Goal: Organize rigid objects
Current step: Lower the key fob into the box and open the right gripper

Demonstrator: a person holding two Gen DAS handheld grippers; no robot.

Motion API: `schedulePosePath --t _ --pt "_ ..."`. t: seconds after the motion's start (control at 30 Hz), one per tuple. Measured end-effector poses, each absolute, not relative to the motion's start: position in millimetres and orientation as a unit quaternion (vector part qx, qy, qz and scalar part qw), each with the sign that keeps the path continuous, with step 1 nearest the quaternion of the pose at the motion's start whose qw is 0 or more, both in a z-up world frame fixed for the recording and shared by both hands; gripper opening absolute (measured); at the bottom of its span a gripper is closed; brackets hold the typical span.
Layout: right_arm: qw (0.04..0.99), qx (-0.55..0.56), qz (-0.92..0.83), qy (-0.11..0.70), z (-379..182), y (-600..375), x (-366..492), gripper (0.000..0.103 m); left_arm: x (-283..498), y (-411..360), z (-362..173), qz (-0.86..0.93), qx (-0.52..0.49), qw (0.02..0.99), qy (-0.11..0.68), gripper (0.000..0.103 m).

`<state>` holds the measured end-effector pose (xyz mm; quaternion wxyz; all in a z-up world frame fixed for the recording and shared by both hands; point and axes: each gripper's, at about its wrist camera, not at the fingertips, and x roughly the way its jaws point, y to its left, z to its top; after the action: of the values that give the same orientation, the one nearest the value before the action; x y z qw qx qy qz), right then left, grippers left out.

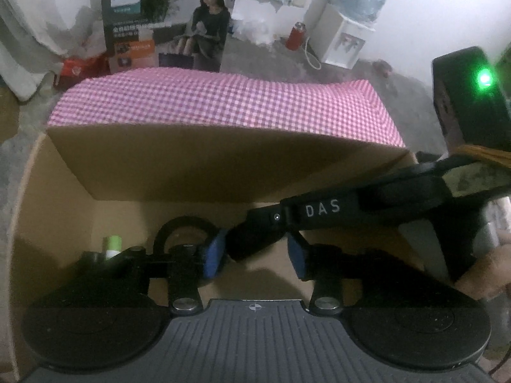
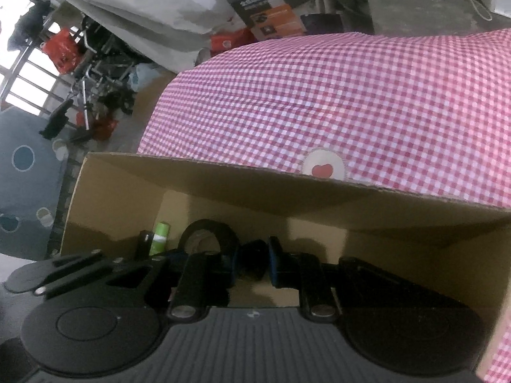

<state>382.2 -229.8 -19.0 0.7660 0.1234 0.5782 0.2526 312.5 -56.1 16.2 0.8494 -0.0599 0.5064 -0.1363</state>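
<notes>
Cardboard box (image 1: 57, 172) sits open on a pink gingham tablecloth (image 1: 223, 102), its far flap leaning inward over the opening. Both grippers point steeply down into it. Left gripper (image 1: 255, 255): blue pads spread, and the black tip of the right gripper, marked "DAS", reaches in from the right and lies between them. The near pad is close against that tip and the other stands clear, so no clamping is seen. Right gripper (image 2: 254, 263): blue pads drawn close together, pinching a small black object (image 2: 252, 257) low inside the box above the bare floor; what the object is cannot be told. The left corner of the box holds a black ring-shaped item (image 1: 182, 229) standing on edge, a green-and-white cylinder (image 1: 113, 245) upright just beside it, and a small dark piece (image 2: 143, 242) next to the cylinder, too dim to name. A hand (image 1: 485, 274) shows at the right edge of the left wrist view, on the right gripper's handle. A heart patch (image 2: 322, 167) on the cloth lies just beyond the flap. On the floor behind are a Philips carton (image 1: 134, 25), a white water dispenser (image 1: 341, 38) and a red bottle (image 1: 295, 35).
</notes>
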Motion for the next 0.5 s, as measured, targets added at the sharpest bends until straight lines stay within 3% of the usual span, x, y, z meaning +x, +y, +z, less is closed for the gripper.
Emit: schedulePosePath --t 0.37,0.5 --pt "0.799 0.143 0.264 0.521 36.1 -247.2 342.5 0.022 248.2 -52.0 75.9 -0.138 -0.051 0.891 0.429 0.069" --pt "0.816 0.153 0.273 0.486 64.3 -263.0 312.5 0.022 218.0 -49.7 97.3 -0.144 -0.058 0.906 0.394 0.072"
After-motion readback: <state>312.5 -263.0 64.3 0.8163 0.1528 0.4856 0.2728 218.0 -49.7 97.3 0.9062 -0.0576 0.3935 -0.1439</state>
